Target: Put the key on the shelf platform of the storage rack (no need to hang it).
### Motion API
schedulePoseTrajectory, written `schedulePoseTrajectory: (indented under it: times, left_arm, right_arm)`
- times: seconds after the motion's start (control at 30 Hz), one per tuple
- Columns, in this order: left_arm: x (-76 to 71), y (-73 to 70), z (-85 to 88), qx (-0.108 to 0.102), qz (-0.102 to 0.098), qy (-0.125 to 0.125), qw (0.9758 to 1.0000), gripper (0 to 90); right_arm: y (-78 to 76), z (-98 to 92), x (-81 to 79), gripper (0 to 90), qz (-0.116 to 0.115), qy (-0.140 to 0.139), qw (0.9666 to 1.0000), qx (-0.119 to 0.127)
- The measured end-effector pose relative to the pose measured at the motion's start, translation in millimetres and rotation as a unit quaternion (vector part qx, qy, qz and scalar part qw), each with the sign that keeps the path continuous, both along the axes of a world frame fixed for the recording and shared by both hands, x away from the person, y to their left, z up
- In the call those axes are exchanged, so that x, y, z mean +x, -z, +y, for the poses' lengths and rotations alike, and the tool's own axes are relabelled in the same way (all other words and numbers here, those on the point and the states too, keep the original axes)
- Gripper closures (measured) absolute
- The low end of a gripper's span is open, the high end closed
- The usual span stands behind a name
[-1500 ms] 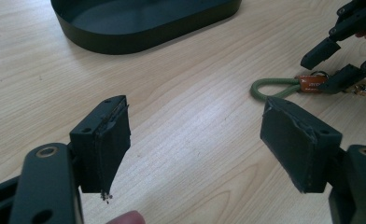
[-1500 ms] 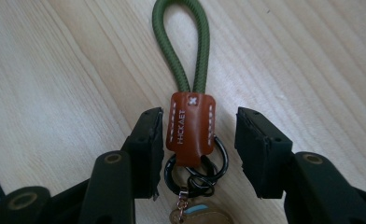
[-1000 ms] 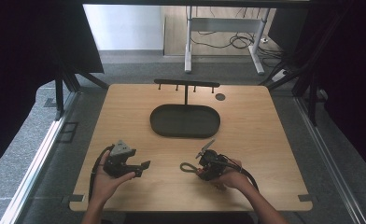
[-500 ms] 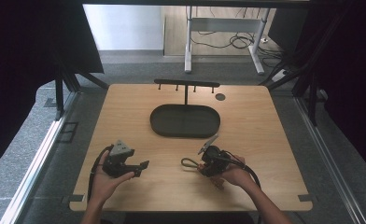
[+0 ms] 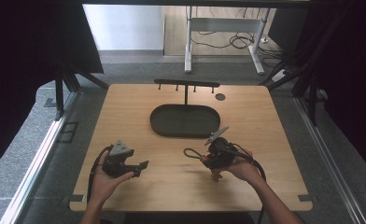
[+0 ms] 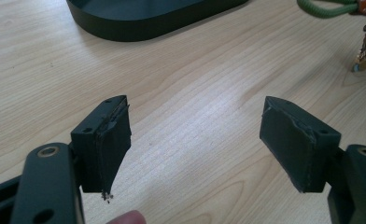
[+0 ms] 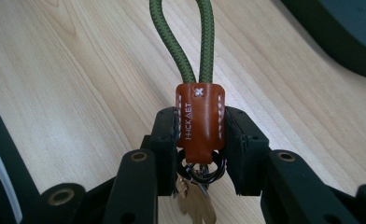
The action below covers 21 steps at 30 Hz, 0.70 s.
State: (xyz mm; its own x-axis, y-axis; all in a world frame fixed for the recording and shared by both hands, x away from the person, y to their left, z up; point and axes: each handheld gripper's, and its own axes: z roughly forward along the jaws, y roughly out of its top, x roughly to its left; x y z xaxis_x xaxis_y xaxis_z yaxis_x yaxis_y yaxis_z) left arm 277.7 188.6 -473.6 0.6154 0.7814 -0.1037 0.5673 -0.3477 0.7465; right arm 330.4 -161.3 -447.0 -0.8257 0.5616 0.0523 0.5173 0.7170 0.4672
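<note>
A keychain with a green rope loop (image 7: 183, 42), a brown leather tab (image 7: 199, 116) and brass keys (image 7: 197, 205) is clamped in my right gripper (image 7: 199, 135), whose pads press on the tab's two sides. From above, the right gripper (image 5: 206, 157) hovers over the table's front right, the rope loop (image 5: 190, 153) sticking out to the left and the keys (image 5: 215, 175) dangling below. My left gripper (image 5: 141, 167) rests at the front left, jaws wide apart and bare. Its own view shows the left gripper (image 6: 195, 140) open over bare wood, with the keys (image 6: 365, 51) at the far right.
A dark oval tray (image 5: 185, 120) lies mid-table, behind both grippers. Behind the tray stands a black rack with pegs (image 5: 186, 85), and a small dark disc (image 5: 220, 97) lies to the rack's right. The tray's rim (image 6: 139, 18) shows ahead of the left gripper.
My right gripper has risen off the table with the keychain in it, so the keys now hang free. The left hand has stayed where it was.
</note>
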Motion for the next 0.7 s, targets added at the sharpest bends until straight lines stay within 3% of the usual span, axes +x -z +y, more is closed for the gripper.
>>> schedulePoseTrajectory:
  times: [0.7]
  left_arm:
    - [-0.7, -1.1, 3.2, -0.002, 0.006, 0.000, 1.0000, 24.9]
  right_arm:
    - [-33.1, -7.8, 13.9, 67.3, -0.022, 0.009, 0.9996, 0.016]
